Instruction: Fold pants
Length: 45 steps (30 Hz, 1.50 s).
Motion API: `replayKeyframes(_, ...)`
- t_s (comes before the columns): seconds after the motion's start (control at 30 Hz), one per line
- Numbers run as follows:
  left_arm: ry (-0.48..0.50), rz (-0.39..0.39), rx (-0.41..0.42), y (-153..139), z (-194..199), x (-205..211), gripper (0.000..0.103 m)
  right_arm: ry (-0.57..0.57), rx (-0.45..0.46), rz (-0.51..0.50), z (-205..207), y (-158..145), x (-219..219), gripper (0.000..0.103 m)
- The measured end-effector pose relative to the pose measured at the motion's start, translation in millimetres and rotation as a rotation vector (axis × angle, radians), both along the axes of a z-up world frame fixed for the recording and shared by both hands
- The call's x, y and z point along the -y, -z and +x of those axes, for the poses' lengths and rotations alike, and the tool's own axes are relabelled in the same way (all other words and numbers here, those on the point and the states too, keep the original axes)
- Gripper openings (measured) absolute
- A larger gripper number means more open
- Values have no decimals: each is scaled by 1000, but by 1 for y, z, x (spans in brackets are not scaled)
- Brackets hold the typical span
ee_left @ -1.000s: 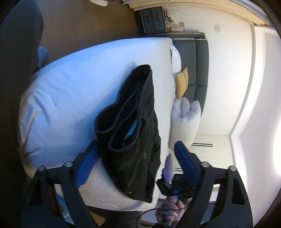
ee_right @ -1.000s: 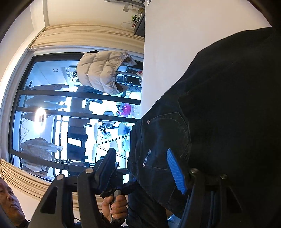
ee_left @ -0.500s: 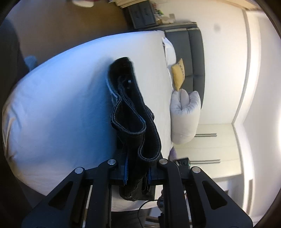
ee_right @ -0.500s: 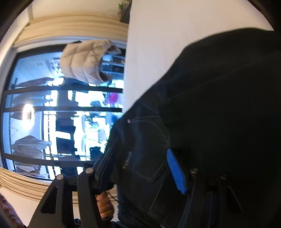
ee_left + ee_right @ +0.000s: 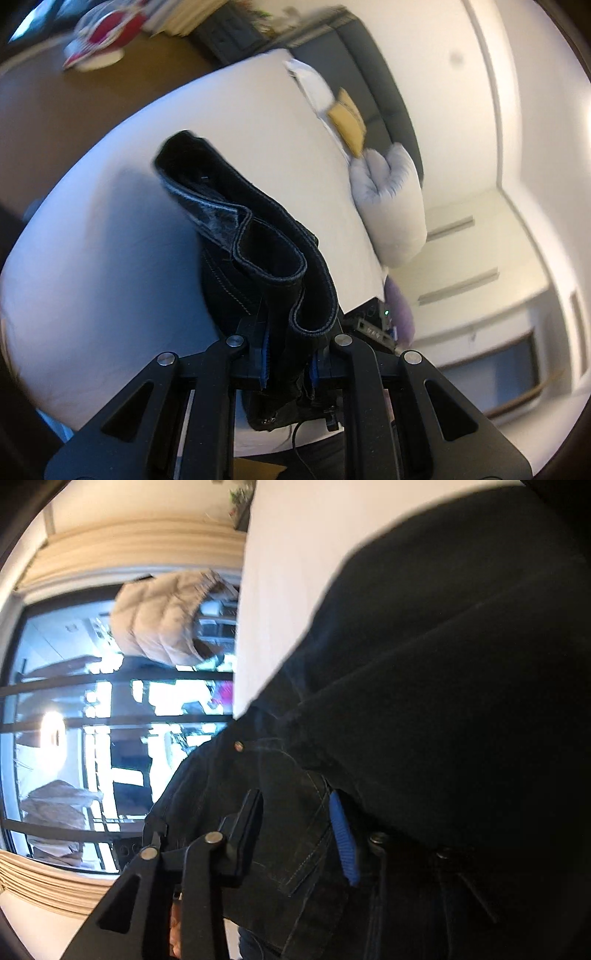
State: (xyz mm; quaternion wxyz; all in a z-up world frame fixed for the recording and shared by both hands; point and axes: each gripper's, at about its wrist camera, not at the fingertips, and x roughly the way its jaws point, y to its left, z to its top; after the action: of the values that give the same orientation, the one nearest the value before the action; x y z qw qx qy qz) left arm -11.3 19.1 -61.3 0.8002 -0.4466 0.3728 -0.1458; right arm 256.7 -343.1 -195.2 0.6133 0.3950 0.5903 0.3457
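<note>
Our left gripper (image 5: 288,354) points out over the white-sheeted bed (image 5: 110,229), its blue-padded fingers (image 5: 263,354) clamped on a folded edge of the black denim pants (image 5: 258,243). Our right gripper (image 5: 295,830) has one blue-padded finger (image 5: 343,842) tucked under a fold and the other outside, pinching the denim by a riveted pocket. The pants rise bunched off the bed, stitched hems curling open. A pale grey pillow (image 5: 395,206) lies at the bed's far edge.

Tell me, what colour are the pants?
Black, with pale stitching on the hems; the pants show best in the left wrist view.
</note>
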Motion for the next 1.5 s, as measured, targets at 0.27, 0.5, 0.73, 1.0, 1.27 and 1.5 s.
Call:
replayKeyframes(0.27,301,250,86,-43,49,140,13,107,143,138,5,-73,66,91)
replayKeyframes(0.5,566,479,120,-24,64,268,13,10,193,75,1,-92,100,101)
replayKeyframes(0.73,685,583,115,-17,89,334,13,5,169,-35,-11,-69,109,89)
replayKeyframes(1.0,709,631,129,-17,70,365,13,11,140,-212,-5,-54,125,21)
replayKeyframes(1.27,749,645,178,-24,62,392,13,33,183,-254,-4,-65,155,18)
replayKeyframes(1.5,805,662,186,-12,64,415,13,67,146,-280,-8,-50,193,17)
